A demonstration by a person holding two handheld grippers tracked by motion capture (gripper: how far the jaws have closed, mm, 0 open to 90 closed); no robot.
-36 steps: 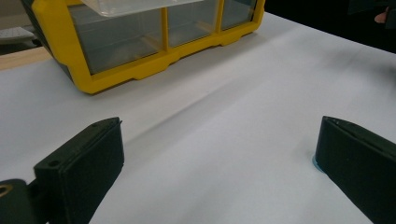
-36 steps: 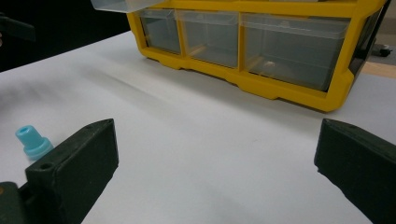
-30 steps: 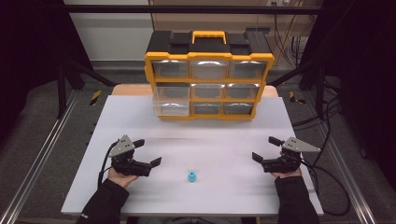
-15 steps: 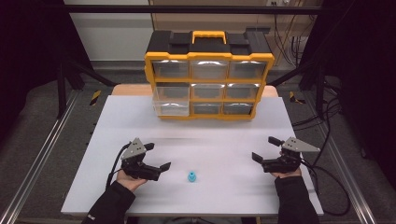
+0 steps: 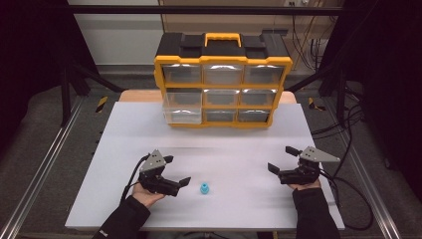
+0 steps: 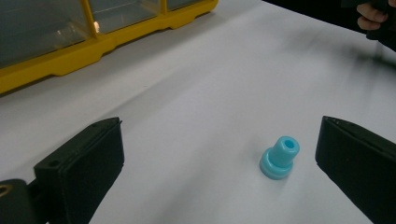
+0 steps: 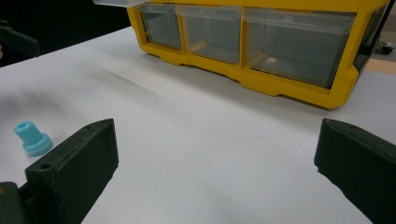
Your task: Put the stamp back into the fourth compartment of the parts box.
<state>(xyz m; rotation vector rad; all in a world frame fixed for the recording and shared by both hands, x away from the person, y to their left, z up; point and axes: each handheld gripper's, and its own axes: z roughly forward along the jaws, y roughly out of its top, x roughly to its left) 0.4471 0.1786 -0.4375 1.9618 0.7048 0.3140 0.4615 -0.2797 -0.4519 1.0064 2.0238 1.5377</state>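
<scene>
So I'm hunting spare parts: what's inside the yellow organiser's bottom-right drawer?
Through the clear front of the bottom-right drawer one small pale item lies on its floor. The drawer's rear is too hazy to judge.

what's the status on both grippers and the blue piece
Left gripper open, closing in on blue piece. Right gripper open, idle. Piece upright on table, path clear.

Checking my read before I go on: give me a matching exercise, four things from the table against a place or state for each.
Things:
1. left tongs
2. right tongs
3. blue plug
4. bottom-left drawer

Places or states:
a. upright on the white table, untouched
b. pulled partly out of the yellow organizer
c. open, aimed at the small blue part close by
d. open, at the table's right side, far from the part

Pairs: 1-c, 2-d, 3-a, 4-b
</scene>
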